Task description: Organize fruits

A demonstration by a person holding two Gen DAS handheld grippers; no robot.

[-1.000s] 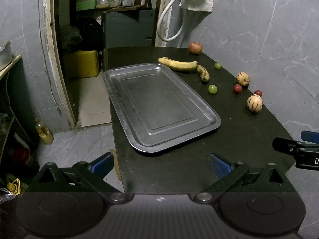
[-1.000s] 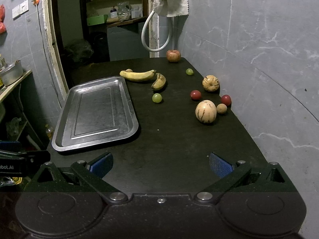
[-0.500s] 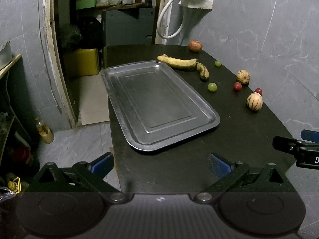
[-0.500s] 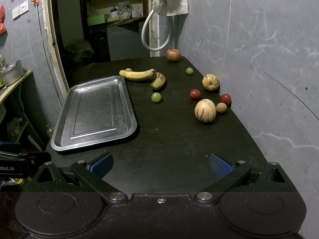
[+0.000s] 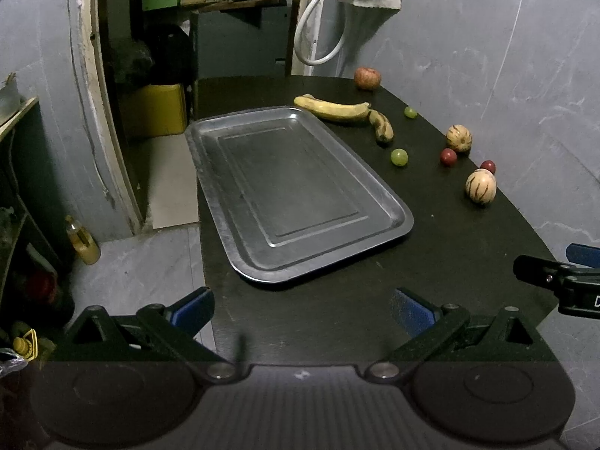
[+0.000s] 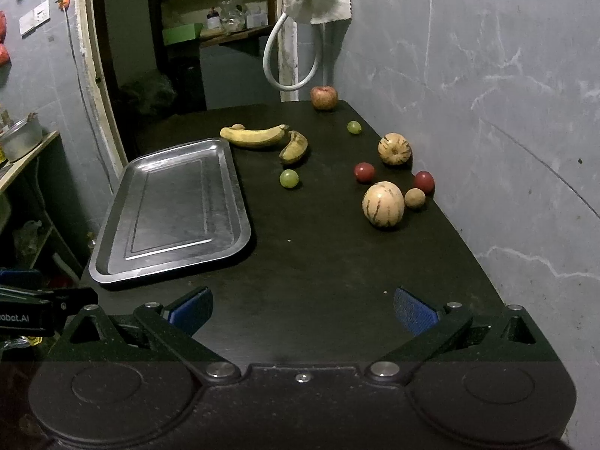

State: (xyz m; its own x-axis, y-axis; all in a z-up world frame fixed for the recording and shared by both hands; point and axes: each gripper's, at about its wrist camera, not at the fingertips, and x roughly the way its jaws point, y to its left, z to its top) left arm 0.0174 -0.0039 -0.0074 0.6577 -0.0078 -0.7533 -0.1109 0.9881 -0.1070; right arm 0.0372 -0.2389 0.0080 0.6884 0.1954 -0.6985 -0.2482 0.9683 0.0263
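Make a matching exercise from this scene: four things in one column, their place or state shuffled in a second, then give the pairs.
Things:
1. metal tray
2. apple
3. long banana
4. small tan fruit

Place or state:
A. at the table's far end
B. between striped melon and wall
C. holds nothing
D. just beyond the tray's far corner

Pairs: 1-C, 2-A, 3-D, 4-B

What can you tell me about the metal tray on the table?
The tray is a shallow rectangle of dull silvery metal with rounded corners, a raised rim and a stepped flat floor, faintly scuffed. It lies flat on the left part of the dark table, with nothing in it. The long banana lies just past its far right corner; whether they touch is unclear. All other fruit sits apart to its right. Neither gripper touches it.
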